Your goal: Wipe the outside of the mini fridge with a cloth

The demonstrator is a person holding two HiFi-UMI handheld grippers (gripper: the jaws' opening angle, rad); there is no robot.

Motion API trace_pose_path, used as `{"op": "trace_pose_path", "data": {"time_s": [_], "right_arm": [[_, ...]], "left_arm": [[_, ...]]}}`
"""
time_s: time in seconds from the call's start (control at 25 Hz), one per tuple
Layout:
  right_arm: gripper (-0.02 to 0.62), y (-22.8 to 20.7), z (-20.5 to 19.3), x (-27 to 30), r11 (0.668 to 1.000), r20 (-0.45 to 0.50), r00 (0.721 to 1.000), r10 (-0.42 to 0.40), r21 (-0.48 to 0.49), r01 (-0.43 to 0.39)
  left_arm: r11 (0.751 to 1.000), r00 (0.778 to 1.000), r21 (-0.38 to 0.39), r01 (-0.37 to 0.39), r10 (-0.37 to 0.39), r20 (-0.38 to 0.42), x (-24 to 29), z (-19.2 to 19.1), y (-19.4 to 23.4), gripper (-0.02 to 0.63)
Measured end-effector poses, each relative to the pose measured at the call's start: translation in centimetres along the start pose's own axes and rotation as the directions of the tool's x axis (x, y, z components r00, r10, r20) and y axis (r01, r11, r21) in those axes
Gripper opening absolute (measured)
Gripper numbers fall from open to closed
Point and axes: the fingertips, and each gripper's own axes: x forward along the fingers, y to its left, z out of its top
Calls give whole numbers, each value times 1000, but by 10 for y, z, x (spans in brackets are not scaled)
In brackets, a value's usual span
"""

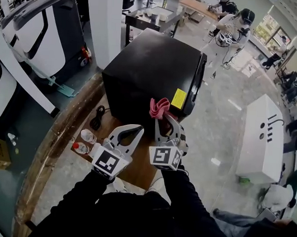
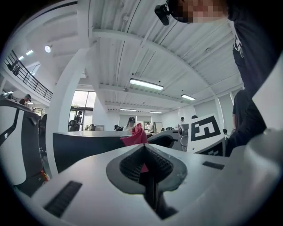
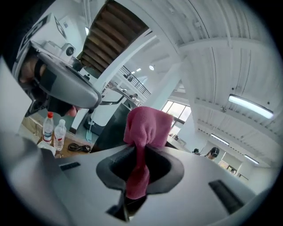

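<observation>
A black mini fridge (image 1: 150, 71) stands on a round wooden table (image 1: 64, 131), with a yellow sticker (image 1: 178, 98) on its near right side. My right gripper (image 1: 164, 120) is shut on a pink cloth (image 1: 159, 107), held up just in front of the fridge's near edge. In the right gripper view the pink cloth (image 3: 143, 132) bunches above the shut jaws and hangs down between them. My left gripper (image 1: 134, 131) sits beside the right one, shut and holding nothing. From the left gripper view the fridge (image 2: 84, 143) and the cloth (image 2: 135, 136) show beyond the jaws.
Two small water bottles (image 1: 83, 142) and a black cable (image 1: 97, 117) lie on the table left of the fridge. A white bench (image 1: 260, 137) stands on the floor at the right. People work at tables in the back (image 1: 231, 21).
</observation>
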Motion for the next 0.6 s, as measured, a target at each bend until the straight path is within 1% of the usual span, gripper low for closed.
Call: {"op": "trace_pose_path", "data": {"time_s": [0.04,0.2,0.36,0.48,0.6], "right_arm": [[60,1,-3,5,1000,-20,1000,-4,-3,3],[60,8,-16,17,999,-77,997,-18,-47,14],[60,23,-31,28,997,-97,995,-14,-76,7],[60,34,-44,32,995,-97,995,-9,-99,-1],[60,48,-63,38,995,-113,993,21,-91,-32]], "left_arm": [[1000,1000,2,2,-2,-1,0,-1,2,6],[999,1000,-45,0,0,-6,0,-15,6,6],[999,1000,-45,-15,14,-10,5,-24,16,6],[998,999,-44,-33,31,-38,11,-43,21,6],[998,995,-45,-49,45,-88,18,-64,24,6]]}}
